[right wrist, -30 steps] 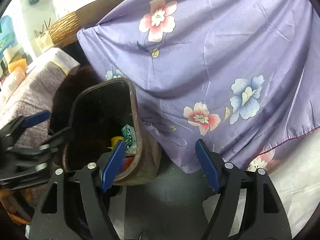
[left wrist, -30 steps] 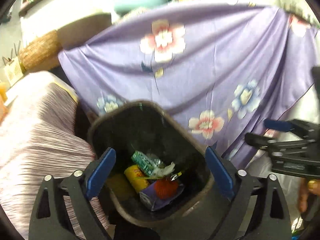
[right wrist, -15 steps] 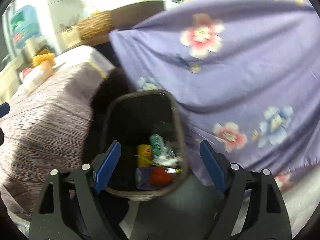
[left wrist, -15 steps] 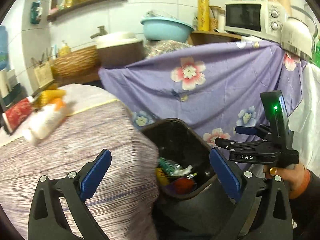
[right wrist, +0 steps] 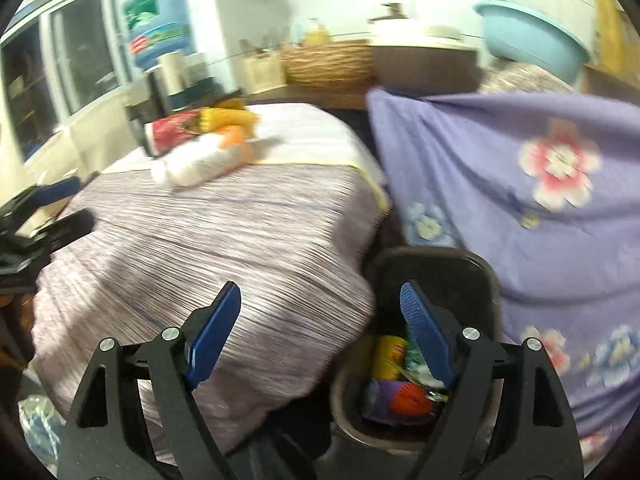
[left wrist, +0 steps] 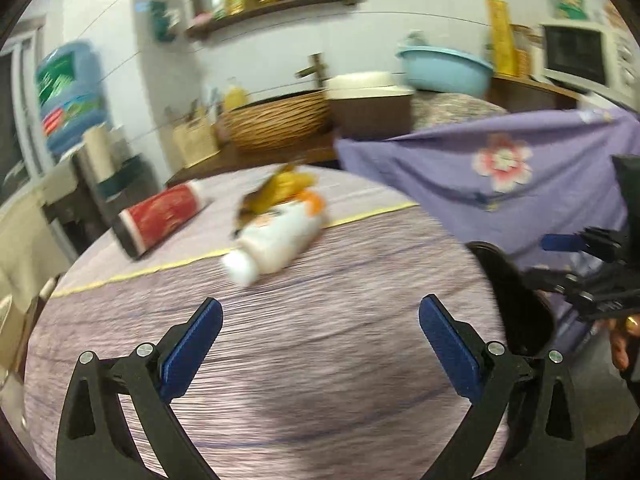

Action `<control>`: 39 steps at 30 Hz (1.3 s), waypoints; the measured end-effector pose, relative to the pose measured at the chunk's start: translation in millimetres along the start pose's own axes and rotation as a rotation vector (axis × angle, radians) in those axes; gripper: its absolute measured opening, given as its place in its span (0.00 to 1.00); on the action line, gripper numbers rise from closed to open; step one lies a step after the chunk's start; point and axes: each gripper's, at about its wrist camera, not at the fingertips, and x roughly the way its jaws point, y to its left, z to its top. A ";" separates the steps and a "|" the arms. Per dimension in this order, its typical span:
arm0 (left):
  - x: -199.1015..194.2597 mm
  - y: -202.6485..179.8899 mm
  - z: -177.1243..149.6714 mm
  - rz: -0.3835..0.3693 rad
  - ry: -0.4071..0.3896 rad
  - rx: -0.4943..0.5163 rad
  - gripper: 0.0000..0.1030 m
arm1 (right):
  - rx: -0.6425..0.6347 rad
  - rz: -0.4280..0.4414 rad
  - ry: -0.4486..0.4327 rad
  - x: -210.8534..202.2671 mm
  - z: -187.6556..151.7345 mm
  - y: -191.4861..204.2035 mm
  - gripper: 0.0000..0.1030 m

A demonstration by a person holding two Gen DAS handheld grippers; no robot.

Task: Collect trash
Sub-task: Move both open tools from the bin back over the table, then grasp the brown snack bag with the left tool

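My left gripper [left wrist: 320, 334] hangs wide and empty over the striped tablecloth [left wrist: 320, 380], with bare cloth running to the table's right edge. My right gripper [right wrist: 320, 320], its jaws just widened with nothing between them, straddles that edge above the dark trash bin [right wrist: 486, 280]. The bin sits below the table, against the purple floral cloth [right wrist: 520, 200]. At the far end lie a white bottle [left wrist: 280, 240], a red canister [left wrist: 160, 216] and a yellow wrapper [left wrist: 280, 188]; motion blurs every label.

Swung up from bin [right wrist: 480, 280] to table [left wrist: 320, 340]

Right gripper [right wrist: 320, 320] jaws just opened wider, empty; white bottle [left wrist: 276, 240] now ahead.
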 end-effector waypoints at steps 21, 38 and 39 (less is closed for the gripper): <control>115.7 24.9 120.6 -0.025 0.028 0.011 0.93 | -0.119 0.050 0.048 39.1 27.7 67.4 0.82; 183.0 89.4 123.7 0.020 0.257 -0.062 0.53 | -0.124 0.080 0.077 60.9 44.3 68.3 0.82; 183.1 93.4 121.9 0.015 0.261 -0.076 0.51 | -0.119 0.095 0.080 63.5 47.0 70.4 0.82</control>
